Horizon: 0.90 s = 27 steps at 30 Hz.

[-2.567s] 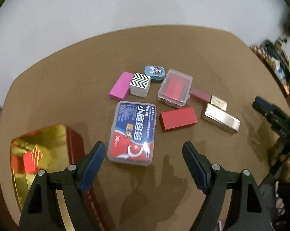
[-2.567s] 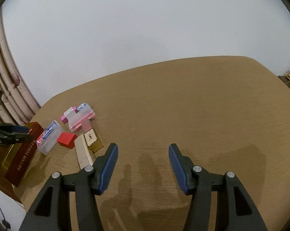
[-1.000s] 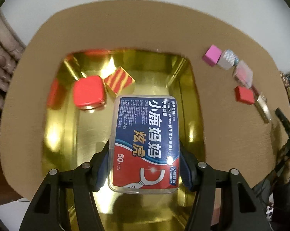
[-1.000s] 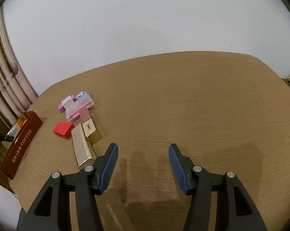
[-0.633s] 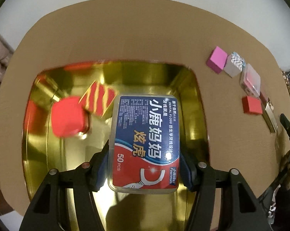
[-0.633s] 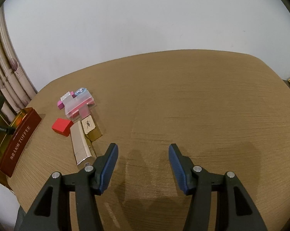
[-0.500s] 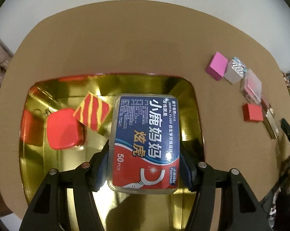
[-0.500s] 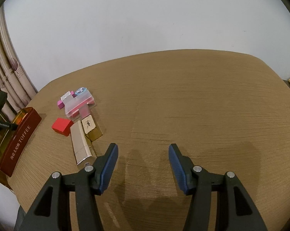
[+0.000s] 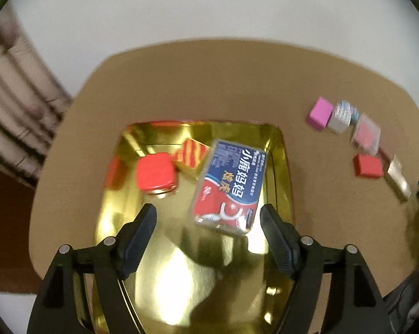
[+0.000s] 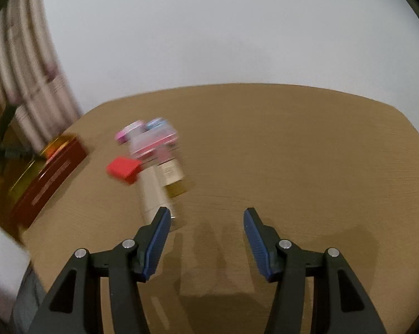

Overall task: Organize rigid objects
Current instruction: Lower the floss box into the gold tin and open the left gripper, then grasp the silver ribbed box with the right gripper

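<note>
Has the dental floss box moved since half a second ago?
Yes. The dental floss box left the just-opened left gripper and lies tilted in the gold tin.

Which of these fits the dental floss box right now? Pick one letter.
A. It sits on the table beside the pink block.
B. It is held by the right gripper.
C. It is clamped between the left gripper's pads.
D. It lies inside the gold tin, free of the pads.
D: the dental floss box lies in the gold tin beyond the left gripper, whose jaws have just been opening and stand clear of it.
</note>
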Motion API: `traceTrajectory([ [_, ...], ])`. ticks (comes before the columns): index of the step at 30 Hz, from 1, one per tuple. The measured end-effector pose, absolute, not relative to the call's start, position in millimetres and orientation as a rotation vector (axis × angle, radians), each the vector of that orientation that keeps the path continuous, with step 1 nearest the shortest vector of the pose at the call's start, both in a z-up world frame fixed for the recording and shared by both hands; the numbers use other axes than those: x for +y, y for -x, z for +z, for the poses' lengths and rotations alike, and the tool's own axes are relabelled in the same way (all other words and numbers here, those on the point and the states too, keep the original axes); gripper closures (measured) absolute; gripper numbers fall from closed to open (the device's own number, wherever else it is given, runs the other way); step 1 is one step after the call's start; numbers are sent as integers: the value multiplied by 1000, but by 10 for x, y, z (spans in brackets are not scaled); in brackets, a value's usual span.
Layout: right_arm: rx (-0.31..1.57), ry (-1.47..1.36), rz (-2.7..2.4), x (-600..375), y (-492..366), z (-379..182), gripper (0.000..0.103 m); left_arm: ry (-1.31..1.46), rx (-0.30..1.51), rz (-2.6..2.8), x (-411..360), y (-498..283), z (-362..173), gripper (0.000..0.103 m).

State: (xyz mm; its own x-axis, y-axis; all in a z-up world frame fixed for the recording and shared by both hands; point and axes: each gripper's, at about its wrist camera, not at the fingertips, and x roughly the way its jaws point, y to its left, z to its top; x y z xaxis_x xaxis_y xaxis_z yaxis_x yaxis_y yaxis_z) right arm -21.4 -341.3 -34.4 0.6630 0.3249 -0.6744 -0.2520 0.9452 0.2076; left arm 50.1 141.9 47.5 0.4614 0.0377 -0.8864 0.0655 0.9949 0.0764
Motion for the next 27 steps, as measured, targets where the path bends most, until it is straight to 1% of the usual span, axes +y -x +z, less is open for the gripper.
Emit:
traceTrajectory([
  [4, 840, -19, 458, -3160, 166, -278, 47, 42, 1006, 35, 1493, -74, 727, 29],
  [8, 913, 41, 506, -2998, 19, -245, 47, 155, 947, 62, 1566, 418, 796, 25],
  [15, 1007, 75, 496, -2886, -192, -293, 47, 137, 886, 107, 1355, 1167, 807, 23],
  [17, 1037, 85, 489, -2856, -244, -330, 47, 116, 874, 122, 1279, 1298, 769, 19],
  [18, 1046, 93, 485, -2845, -263, -341, 48, 118, 874, 116, 1255, 1327, 728, 19],
  [20, 1065, 102, 485, -2785, -308, -373, 60, 122, 890, 99, 1219, 1405, 666, 18],
  [21, 1072, 108, 479, -2747, -338, -386, 64, 118, 902, 94, 1202, 1425, 626, 18],
  [22, 1082, 117, 462, -2724, -363, -406, 71, 116, 911, 93, 1187, 1438, 585, 18],
  [27, 1101, 105, 440, -2623, -339, -386, 72, 148, 969, 85, 1185, 1529, 393, 18],
])
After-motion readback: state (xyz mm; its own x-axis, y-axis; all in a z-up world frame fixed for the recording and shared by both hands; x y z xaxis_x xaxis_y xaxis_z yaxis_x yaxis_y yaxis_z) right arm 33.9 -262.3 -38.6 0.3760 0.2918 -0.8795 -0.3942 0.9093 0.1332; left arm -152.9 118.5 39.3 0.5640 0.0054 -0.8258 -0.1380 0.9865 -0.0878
